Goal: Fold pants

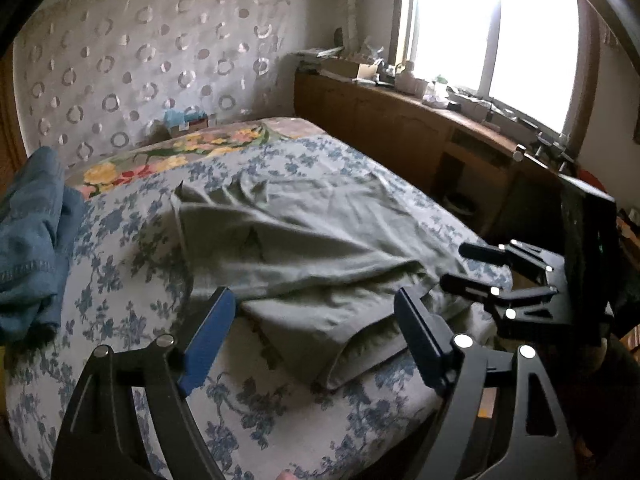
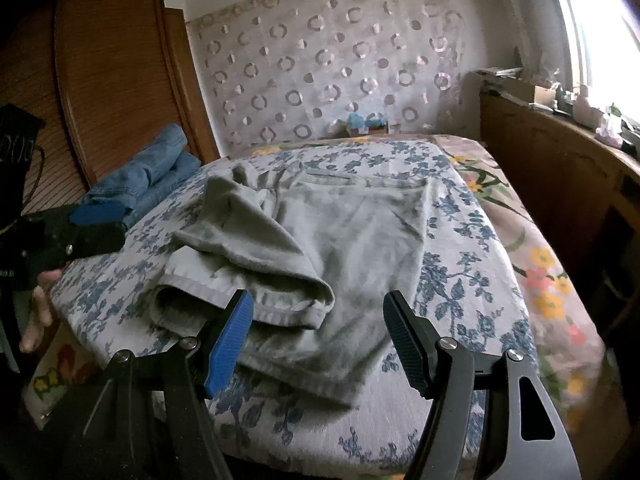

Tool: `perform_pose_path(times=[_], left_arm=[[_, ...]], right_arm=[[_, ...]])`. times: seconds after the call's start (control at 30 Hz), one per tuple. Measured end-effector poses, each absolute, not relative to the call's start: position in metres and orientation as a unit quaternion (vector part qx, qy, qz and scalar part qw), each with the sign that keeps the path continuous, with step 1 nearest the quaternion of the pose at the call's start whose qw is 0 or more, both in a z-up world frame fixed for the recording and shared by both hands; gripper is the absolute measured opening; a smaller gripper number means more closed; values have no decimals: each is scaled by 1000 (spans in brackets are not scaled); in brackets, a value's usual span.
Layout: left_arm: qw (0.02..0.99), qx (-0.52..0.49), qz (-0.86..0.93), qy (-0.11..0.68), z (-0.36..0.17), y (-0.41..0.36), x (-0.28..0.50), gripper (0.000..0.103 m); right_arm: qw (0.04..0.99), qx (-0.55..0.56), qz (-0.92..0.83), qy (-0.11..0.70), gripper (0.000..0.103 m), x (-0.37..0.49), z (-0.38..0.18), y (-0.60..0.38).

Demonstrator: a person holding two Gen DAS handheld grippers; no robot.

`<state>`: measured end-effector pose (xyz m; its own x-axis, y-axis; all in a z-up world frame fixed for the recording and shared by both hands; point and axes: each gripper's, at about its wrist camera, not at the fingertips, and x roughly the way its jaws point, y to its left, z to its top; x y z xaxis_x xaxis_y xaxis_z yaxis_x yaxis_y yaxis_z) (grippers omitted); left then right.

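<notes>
Hovering with jaws spread and empty, the left gripper (image 1: 316,320) and right gripper (image 2: 318,330) flank the grey-green pants (image 2: 320,240) (one leg crumpled back), which lie on the blue-flowered bedspread (image 2: 460,280). Folded jeans (image 2: 152,172) sit at the bed's far-left edge; a wooden cabinet (image 1: 400,128) stands beneath the window (image 1: 492,36).

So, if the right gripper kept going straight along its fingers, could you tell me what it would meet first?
Most likely the rumpled hem of the grey-green cotton pants, lying just beyond the open right gripper on the blue floral bedspread; depth is uncertain.
</notes>
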<state>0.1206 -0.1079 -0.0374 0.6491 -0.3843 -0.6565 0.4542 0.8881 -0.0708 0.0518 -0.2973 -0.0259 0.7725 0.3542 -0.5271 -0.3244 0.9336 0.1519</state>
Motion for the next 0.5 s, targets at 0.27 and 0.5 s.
perform_pose_path(times=[0.27,0.5], left_arm=[[903,36,-218,369,-59,-94,124,82],[899,31,-210,383,-73,-88,126,82]], right_arm=[[933,17,179,312,35,80,-35,-287],[928,5,183,325,25,96,-34,-276]])
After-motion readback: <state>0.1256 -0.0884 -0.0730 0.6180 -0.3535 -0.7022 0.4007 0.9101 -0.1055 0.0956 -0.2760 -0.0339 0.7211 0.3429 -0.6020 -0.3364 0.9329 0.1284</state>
